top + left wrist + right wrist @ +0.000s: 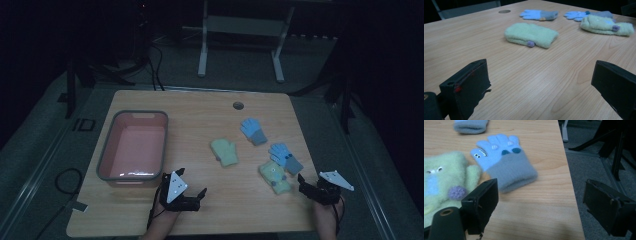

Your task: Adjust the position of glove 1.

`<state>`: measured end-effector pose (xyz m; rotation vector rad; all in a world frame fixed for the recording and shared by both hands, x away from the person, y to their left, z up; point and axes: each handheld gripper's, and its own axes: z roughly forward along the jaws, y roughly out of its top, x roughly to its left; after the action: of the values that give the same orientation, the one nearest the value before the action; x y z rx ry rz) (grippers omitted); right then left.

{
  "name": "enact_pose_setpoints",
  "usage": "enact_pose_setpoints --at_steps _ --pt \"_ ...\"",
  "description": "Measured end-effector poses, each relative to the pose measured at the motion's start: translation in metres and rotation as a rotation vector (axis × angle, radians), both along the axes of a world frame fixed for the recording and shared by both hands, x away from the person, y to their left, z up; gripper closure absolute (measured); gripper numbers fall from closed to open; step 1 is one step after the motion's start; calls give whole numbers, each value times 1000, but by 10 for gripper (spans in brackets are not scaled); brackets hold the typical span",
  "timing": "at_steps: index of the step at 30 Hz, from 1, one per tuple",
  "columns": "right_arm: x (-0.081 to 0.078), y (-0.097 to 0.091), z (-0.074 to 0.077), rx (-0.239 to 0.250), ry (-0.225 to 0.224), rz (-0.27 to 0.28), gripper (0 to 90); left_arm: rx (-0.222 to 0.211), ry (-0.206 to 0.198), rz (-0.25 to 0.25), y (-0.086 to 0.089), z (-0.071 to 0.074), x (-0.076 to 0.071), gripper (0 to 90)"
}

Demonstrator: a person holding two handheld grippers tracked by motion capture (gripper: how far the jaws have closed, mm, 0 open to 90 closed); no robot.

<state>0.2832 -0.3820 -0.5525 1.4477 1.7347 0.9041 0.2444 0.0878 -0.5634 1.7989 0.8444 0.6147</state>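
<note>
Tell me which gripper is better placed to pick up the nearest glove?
The right gripper. It is open beside the green mitten and blue glove at the table's right edge. The left gripper, also open, sits farther from every glove, nearer the pink tub.

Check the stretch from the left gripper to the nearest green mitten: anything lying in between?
Nothing: in the left gripper view, bare wooden table runs from the open left gripper to the green mitten.

The right claw (544,205) stands open over the worktop (536,220); a blue glove (504,160) lies at eleven o'clock, touching a green mitten (444,175) at nine.
</note>
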Motion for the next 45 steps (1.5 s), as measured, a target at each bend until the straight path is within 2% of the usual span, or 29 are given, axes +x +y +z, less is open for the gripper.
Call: enact_pose_setpoints --at_steps 5,6,10,12,13,14,15,16,18,21,22,23,24,25,26,27,29,30,31,33,34,36,38,45 --pt "-1 -1 0 13 17 -6 132 -2 3 1 0 0 1 17" --pt "-1 -3 -1 36 62 32 132 9 0 2 -1 0 0 17" --pt "-2 -2 0 29 61 37 131 14 -5 1 -2 0 0 17" --pt "1 -4 2 68 95 79 126 9 -3 2 -1 0 0 17" --pt "1 -4 2 68 95 79 126 9 -3 2 -1 0 0 17" --pt "1 -6 5 98 86 106 126 8 1 -1 -1 0 0 17" --pt "1 -6 5 98 86 106 126 8 1 -1 -1 0 0 17" --pt "2 -5 11 74 89 111 131 7 2 0 -1 0 0 17" --pt "6 -6 17 97 149 121 144 6 2 0 -1 0 0 17" --pt "8 -6 21 116 172 136 156 7 0 -1 -1 0 0 17" --pt "8 -4 24 96 163 137 131 8 -1 -2 -1 0 0 17" --pt "8 -4 24 96 163 137 131 8 -1 -2 -1 0 0 17" --pt "11 -1 26 79 188 129 125 12 -1 -3 -2 0 0 17" --pt "12 0 26 84 197 130 125 12 -1 -3 -2 0 0 17" --pt "12 0 26 84 197 130 125 12 0 -4 -2 0 0 17" --pt "12 1 28 111 201 177 125 9 1 -2 -1 0 0 17" --pt "13 3 29 98 199 175 126 9 -1 -1 -1 0 0 17" --pt "14 4 31 120 204 188 126 7 -4 -1 -1 0 0 17" --pt "14 4 31 120 204 188 126 7 -4 -1 -1 0 0 17" --pt "17 6 37 161 219 146 127 4 0 4 -1 0 0 17" --pt "18 8 39 138 215 132 127 4 0 4 -1 0 0 17" --pt "20 12 43 100 210 142 127 -1 2 5 0 0 1 17" --pt "22 16 46 86 206 157 121 1 -1 1 0 0 0 17" --pt "34 34 61 91 176 217 143 9 -1 3 -1 0 0 17"
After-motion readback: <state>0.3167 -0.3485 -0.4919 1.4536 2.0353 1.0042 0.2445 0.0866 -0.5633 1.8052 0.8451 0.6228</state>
